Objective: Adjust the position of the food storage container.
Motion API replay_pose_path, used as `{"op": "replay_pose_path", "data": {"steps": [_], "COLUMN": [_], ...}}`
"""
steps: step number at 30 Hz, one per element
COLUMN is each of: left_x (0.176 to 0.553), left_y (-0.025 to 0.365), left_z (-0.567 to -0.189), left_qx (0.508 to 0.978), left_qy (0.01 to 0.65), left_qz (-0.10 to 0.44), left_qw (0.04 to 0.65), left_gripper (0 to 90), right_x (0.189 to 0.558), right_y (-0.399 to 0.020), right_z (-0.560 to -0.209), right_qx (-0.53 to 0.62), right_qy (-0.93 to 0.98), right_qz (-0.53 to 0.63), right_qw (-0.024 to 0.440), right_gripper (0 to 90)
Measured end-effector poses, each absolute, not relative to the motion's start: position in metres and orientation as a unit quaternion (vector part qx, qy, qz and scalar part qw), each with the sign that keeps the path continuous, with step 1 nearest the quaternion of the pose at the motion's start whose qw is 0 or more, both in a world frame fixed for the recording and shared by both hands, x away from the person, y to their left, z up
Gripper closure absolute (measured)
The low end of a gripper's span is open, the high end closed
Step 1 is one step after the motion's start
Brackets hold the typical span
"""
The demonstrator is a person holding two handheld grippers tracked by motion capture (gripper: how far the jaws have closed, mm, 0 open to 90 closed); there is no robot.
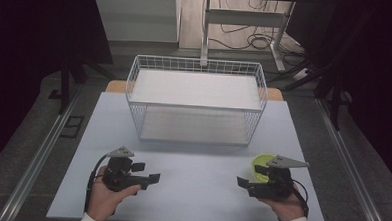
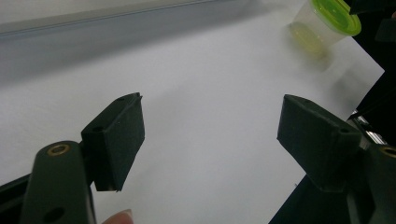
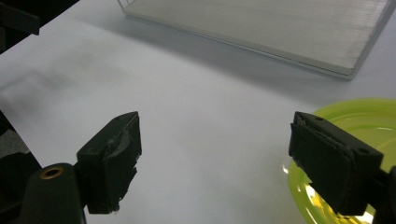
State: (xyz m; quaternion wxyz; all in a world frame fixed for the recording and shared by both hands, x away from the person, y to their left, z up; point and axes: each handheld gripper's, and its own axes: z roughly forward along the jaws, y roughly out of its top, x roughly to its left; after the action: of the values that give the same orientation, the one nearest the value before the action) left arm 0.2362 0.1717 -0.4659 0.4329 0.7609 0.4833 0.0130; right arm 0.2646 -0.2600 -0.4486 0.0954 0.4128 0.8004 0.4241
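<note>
Both tools rested low on the worktop (image 1: 191, 175) with jaws spread and empty, the left tool (image 1: 151, 179) apart while the right tool (image 1: 243, 183) sat just beside the green-lidded cup (image 1: 260, 162), likely readied to grasp it, before the wire basket (image 1: 197, 65).

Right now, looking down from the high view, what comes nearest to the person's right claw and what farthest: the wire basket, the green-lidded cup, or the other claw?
1. The green-lidded cup, right beside the right claw, on the table's right side.
2. The left claw, across the table at the left.
3. The wire basket, at the table's far middle, though its near corner comes closer.
</note>
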Motion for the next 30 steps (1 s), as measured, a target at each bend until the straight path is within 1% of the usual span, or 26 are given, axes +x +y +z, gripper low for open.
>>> {"op": "replay_pose_path", "data": {"steps": [7,14,17,20,30], "left_x": [0.239,0.240,0.240,0.241,0.242], "left_y": [0.170,0.172,0.174,0.177,0.179], "left_z": [-0.468,-0.469,-0.469,-0.470,-0.472], "left_qx": [0.766,0.766,0.763,0.762,0.763], "left_qy": [0.478,0.480,0.483,0.486,0.487], "left_qz": [0.006,0.007,0.009,0.010,0.009], "left_qw": [0.430,0.428,0.429,0.428,0.425], "left_gripper": [22.6,22.5,22.5,22.6,22.6], "right_x": [0.268,0.270,0.272,0.274,0.280], "right_y": [-0.270,-0.287,-0.296,-0.307,-0.343], "right_z": [-0.442,-0.434,-0.432,-0.431,-0.431], "right_qx": [0.429,0.446,0.459,0.477,0.521], "right_qy": [0.792,0.783,0.777,0.769,0.750], "right_qz": [0.427,0.423,0.416,0.409,0.389], "right_qw": [0.084,0.096,0.106,0.115,0.121], "right_gripper": [25.4,29.7,32.9,38.0,54.3]}}
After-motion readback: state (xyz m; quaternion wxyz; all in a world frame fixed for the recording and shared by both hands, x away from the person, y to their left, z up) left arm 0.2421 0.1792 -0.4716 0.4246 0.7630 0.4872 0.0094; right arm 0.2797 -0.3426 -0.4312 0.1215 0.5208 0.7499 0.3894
